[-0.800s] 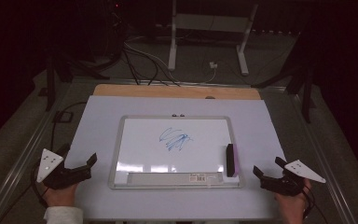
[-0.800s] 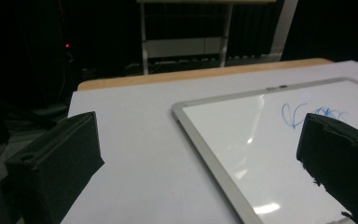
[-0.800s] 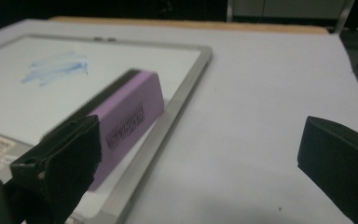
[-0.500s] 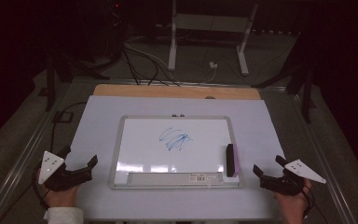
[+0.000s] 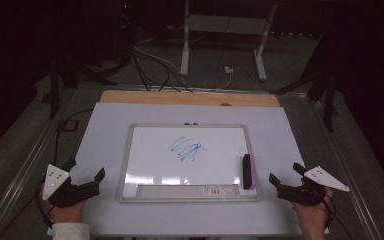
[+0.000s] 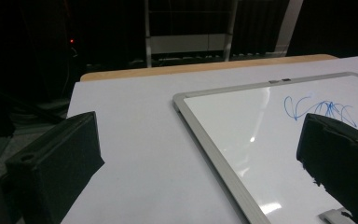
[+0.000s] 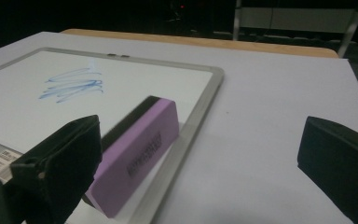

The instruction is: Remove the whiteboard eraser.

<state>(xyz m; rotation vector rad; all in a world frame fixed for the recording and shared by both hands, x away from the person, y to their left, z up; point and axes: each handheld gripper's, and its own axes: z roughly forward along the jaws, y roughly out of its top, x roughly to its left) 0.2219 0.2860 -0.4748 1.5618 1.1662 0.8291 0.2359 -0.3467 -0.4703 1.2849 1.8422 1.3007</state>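
Left hand-held gripper (image 5: 87, 176) low at the counter's (image 5: 105, 130) left front edge, jaws spread, nothing between, just clear of the whiteboard (image 5: 150, 150) frame. Blue scribble (image 5: 187, 150) mid-board. Purple eraser (image 5: 247, 171) along the board's right edge. Right hand-held gripper (image 5: 286, 176) spread, empty, near the eraser.

Black print runs along the side of the purple rectangular foam eraser (image 7: 137, 154), too blurred to read. A small white label (image 5: 221, 190) on the silver-framed whiteboard's (image 5: 126, 160) near-edge tray carries print too tiny to make out.
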